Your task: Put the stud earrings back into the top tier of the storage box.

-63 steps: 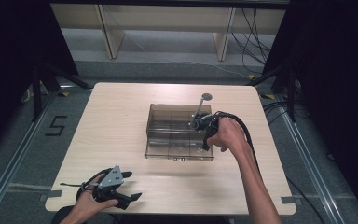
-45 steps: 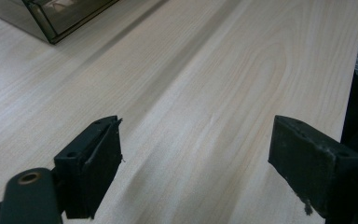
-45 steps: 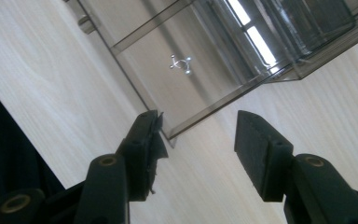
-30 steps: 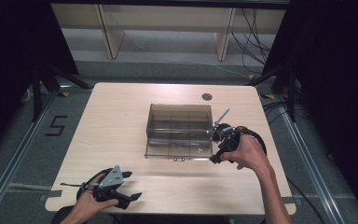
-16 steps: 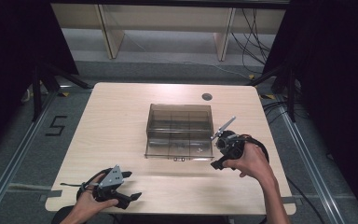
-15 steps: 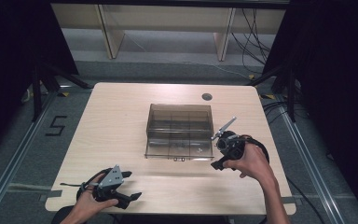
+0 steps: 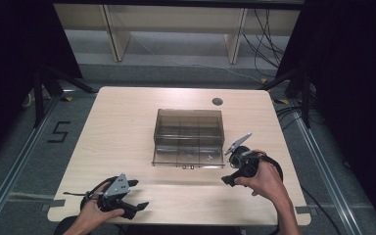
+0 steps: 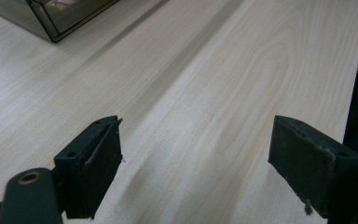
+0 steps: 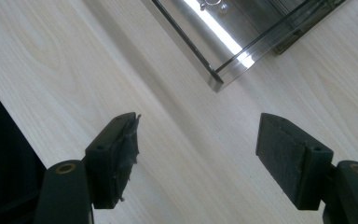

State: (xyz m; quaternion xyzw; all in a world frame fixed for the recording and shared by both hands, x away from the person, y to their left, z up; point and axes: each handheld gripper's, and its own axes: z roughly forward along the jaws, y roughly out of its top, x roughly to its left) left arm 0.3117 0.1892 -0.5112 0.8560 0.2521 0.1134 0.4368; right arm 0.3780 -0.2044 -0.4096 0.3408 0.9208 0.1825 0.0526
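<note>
From the high view, a smoky clear box (image 7: 188, 138) with inner compartments sits at the middle of the table (image 7: 127, 112), lid shut as far as I can tell, with the right gripper (image 7: 231, 171) just beside its near right corner and the left gripper (image 7: 127, 198) well apart at the near edge, so the work on the box looks finished or paused. The left gripper view shows its jaws spread wide over bare wood, holding nothing, the box corner (image 8: 51, 18) far off. The right gripper view shows its jaws also parted and empty, near the box corner (image 9: 223, 70), with a small metal piece (image 9: 213, 4) glinting inside.
</note>
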